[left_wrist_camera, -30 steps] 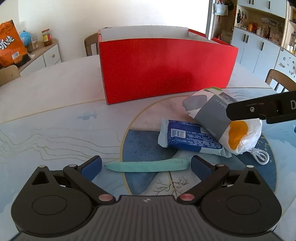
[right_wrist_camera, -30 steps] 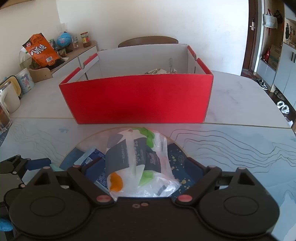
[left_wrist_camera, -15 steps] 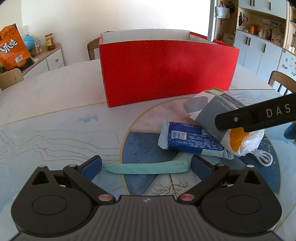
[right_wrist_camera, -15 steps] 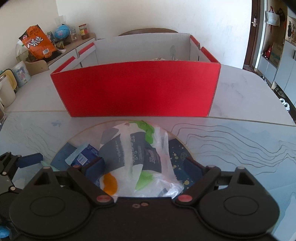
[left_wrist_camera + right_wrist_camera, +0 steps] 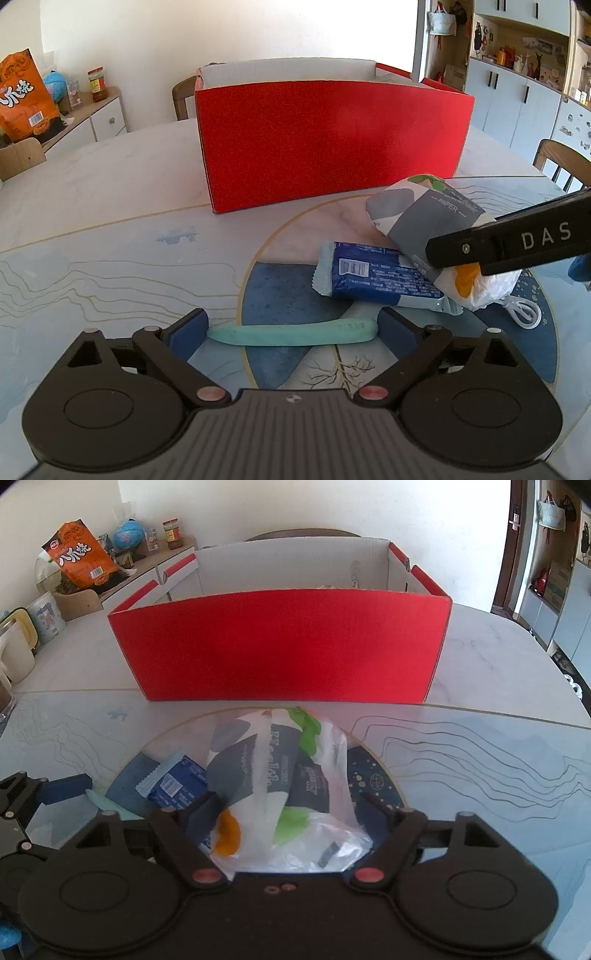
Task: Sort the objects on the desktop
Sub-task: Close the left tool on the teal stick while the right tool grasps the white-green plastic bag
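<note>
A pale marble-patterned worktop [image 5: 110, 206] with a round blue-and-gold inlay fills a bright kitchen-dining room; white cabinets stand behind it and a big open red cardboard box [image 5: 284, 646] sits beyond both tools. Compared with a second ago, the right tool [image 5: 291, 808] has its jaws closing round the white plastic pack of paper tissues with grey, green and orange patches [image 5: 273, 779]; its left pad has come in against the pack's side by the orange patch, the pack sits nearer the box, and whether the right pad presses yet is unclear. The left tool [image 5: 291, 330] has barely changed; its jaws are closing slightly but stand wide, holding nothing, with a flat mint-green silicone strip [image 5: 291, 332] between them on the worktop. The near end of the tissue pack is cut off by the tool body; a white cable loop [image 5: 524, 314] peeps out from under the pack; the box's contents are hard to make out. The strip's long axis runs crosswise from pad to pad; a blue foil wrapper [image 5: 376, 277] lies beyond it, angled towards the tissue pack, which points away towards the box.
</note>
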`<state>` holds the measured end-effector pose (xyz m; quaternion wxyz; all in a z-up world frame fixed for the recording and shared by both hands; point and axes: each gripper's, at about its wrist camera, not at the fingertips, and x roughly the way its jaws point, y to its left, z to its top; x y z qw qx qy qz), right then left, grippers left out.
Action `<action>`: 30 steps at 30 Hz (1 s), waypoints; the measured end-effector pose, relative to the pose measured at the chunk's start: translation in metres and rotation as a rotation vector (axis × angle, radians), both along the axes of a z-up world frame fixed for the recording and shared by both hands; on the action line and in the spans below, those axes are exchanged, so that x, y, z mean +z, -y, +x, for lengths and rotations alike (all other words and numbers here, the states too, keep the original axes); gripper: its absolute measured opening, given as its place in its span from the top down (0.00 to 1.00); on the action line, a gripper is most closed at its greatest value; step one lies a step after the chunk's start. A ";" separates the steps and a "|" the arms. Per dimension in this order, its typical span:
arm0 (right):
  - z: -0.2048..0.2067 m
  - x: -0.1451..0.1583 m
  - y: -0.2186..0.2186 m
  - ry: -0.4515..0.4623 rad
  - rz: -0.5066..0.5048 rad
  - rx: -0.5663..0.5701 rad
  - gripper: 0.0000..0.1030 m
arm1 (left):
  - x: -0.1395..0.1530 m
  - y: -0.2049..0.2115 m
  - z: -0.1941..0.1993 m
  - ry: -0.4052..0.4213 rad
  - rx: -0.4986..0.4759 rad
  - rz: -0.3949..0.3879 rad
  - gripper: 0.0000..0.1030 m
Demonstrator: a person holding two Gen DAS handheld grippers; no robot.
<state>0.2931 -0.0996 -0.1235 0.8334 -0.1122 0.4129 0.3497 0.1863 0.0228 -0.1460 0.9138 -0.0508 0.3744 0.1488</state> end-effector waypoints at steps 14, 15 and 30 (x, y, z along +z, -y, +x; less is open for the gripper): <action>-0.003 0.018 -0.002 0.049 -0.027 0.005 0.84 | 0.007 -0.002 -0.003 -0.027 -0.027 -0.038 0.05; -0.003 0.019 -0.001 0.050 -0.031 0.006 0.85 | 0.009 -0.001 -0.003 -0.025 -0.028 -0.037 0.05; -0.011 0.052 0.006 0.089 0.013 0.015 0.91 | 0.048 0.000 -0.007 0.011 -0.030 -0.027 0.05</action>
